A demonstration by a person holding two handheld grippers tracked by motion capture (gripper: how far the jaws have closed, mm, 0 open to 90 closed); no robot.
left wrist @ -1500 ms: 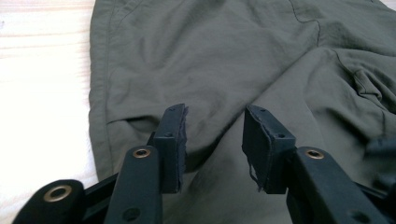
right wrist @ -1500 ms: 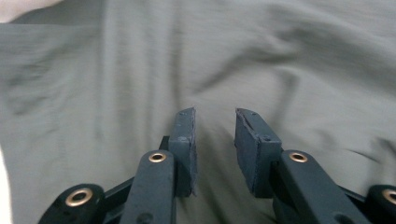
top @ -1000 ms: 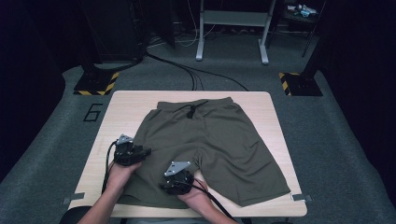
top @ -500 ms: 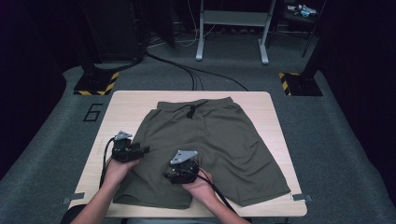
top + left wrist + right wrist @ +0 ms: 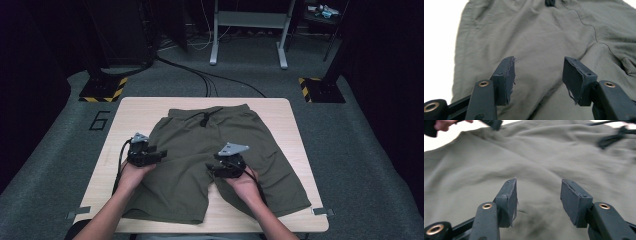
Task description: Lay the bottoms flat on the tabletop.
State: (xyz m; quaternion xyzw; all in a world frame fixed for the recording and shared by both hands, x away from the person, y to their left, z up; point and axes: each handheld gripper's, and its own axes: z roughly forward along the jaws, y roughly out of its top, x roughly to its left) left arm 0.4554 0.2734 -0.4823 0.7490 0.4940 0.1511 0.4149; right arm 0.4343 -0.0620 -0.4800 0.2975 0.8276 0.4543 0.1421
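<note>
Hovering with both tools over a pair of olive shorts [image 5: 220,150] laid flat on the pale table [image 5: 295,120], waistband [image 5: 207,111] and dark drawstring [image 5: 204,119] at the far edge, both legs running toward the person.

Holding the left gripper [image 5: 161,154] above the outer side of the garment's left leg, pointing inward across the cloth. Keeping the right gripper [image 5: 210,169] near the crotch, where the two legs part.

Showing, in the left gripper view, the left gripper [image 5: 537,75] with jaws standing apart, having just been opening, with bare cloth beyond the pads and nothing pinched between them. Showing the same in the right gripper view: right gripper [image 5: 537,195] with jaws spread, just widened further, no fabric caught, shorts blurred underneath.

Judged as the gap between grasps: cloth let go and lying smooth, tools travelling to fresh pick-up points, probably ahead of a fold.

Calling next for a choice of two matching grip points, most likely along one side edge or at a hem and the waistband. Then lowering each tool until one pad slides under the edge, closing on every layer at that spot, and lifting both ends together so that the fabric neither drags nor bunches.
</note>
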